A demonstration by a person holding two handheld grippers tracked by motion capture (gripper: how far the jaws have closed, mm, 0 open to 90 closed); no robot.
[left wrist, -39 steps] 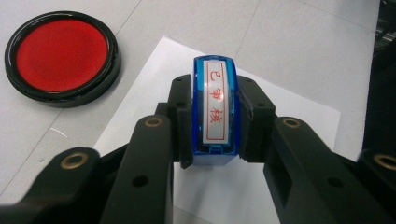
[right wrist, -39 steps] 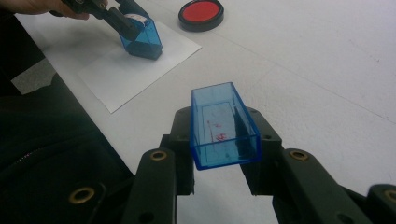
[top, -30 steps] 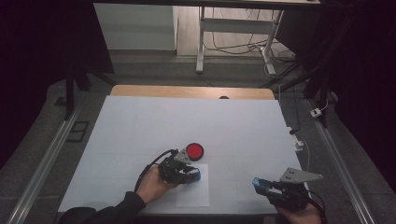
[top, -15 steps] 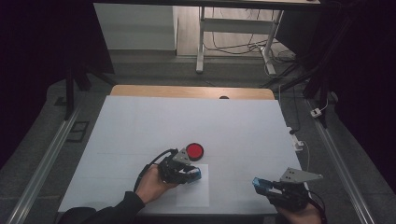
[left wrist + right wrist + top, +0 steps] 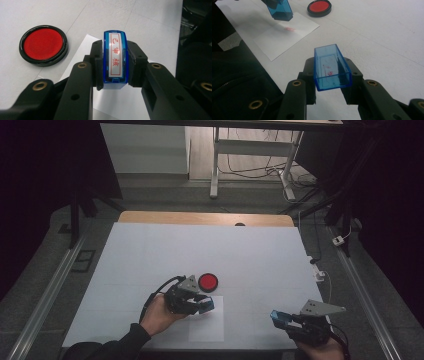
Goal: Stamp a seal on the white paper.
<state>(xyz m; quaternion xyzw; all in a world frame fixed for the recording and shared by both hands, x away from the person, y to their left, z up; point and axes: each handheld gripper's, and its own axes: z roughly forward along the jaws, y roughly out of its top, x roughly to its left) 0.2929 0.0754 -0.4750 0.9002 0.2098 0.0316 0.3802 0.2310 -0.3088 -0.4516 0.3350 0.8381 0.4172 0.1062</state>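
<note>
**A:** What does the left hand-held gripper (image 5: 206,305) have?

**B:** Its jaws are clamped on a blue rectangular stamp (image 5: 115,60), the label with red characters facing its camera. The stamp hangs over the sheet of white paper (image 5: 207,326) near the front of the tabletop (image 5: 260,255). From the right gripper view a faint red imprint (image 5: 289,29) already sits on the paper just beside the stamp's base.

**A:** And the right one?

**B:** The right hand-held gripper (image 5: 278,316) is closed on the stamp's clear blue cap (image 5: 331,67), held off to the side above bare tabletop, well apart from the paper. Red ink smudges show inside it.

**A:** What could go wrong?

**B:** I'd say smearing. If the stamp comes down tilted or slides, the mark blurs, and the loose sheet could shift or lift with the inked face. A second press near the imprint could overlap it. Recapping is delicate too: the cap's opening is narrow, so a skewed approach could jam an edge or twist the stamp in the jaws.

**A:** Anything in the way?

**B:** The round red ink pad (image 5: 208,281) lies open just beyond the paper, near the left gripper; a careless sweep could nudge it or pick up ink. Otherwise the path between the two grippers looks free.
</note>
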